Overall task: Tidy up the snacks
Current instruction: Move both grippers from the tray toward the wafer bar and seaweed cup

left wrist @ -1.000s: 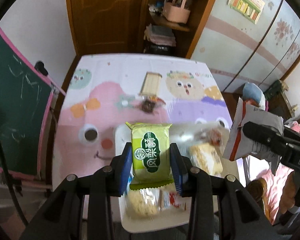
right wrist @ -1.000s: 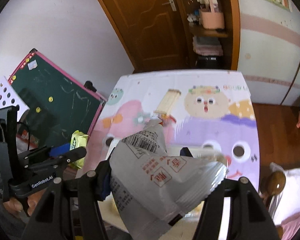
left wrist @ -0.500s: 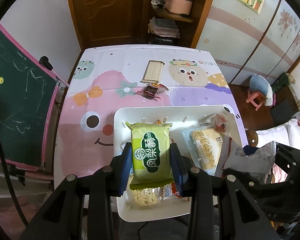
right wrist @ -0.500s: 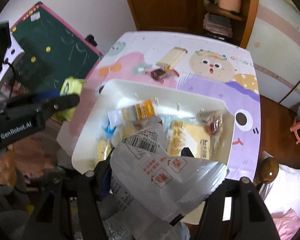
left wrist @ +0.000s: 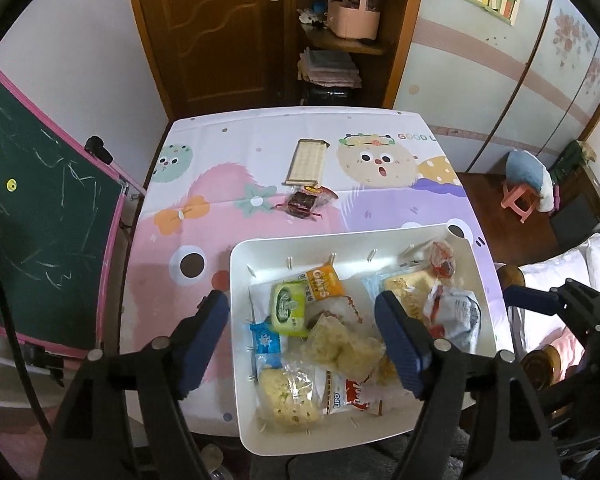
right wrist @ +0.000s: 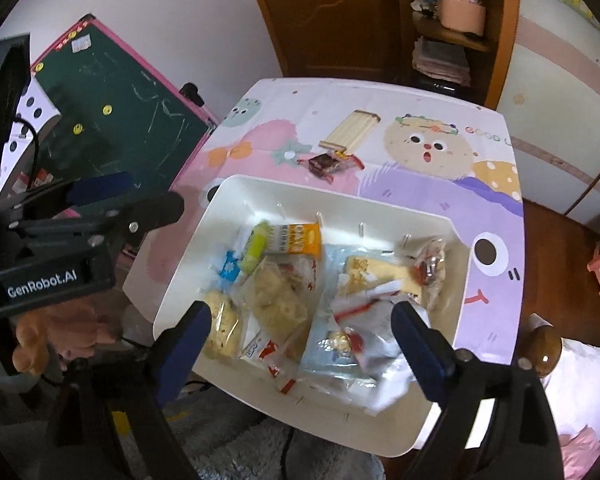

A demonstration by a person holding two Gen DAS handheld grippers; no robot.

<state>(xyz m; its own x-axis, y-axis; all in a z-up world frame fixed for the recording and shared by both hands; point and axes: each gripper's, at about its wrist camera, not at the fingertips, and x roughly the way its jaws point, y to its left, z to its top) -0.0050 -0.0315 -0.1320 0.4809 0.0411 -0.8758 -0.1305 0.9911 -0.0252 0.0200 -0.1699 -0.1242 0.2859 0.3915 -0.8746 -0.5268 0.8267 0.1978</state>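
two tongs [left wrist: 302, 330] [right wrist: 300, 334] just opened, empty | silver bag [right wrist: 380, 344] half hidden | tray [left wrist: 236, 320] edge cut off

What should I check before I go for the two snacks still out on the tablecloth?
1. Left gripper empty: ok. Its jaws have just been opening and the green packet lies loose in the white tray.
2. Right gripper empty: ok. Its jaws have just been opening; the silver bag lies in the tray below them, unpinched.
3. Both packets fully inside the tray: ok.
4. Remaining targets in sight: ok. The wafer pack and the dark wrapped candy lie beyond the tray.
5. Wafer pack and candy apart: cannot tell; their ends look very close.
6. Path over the tray clear of obstacles: ok.
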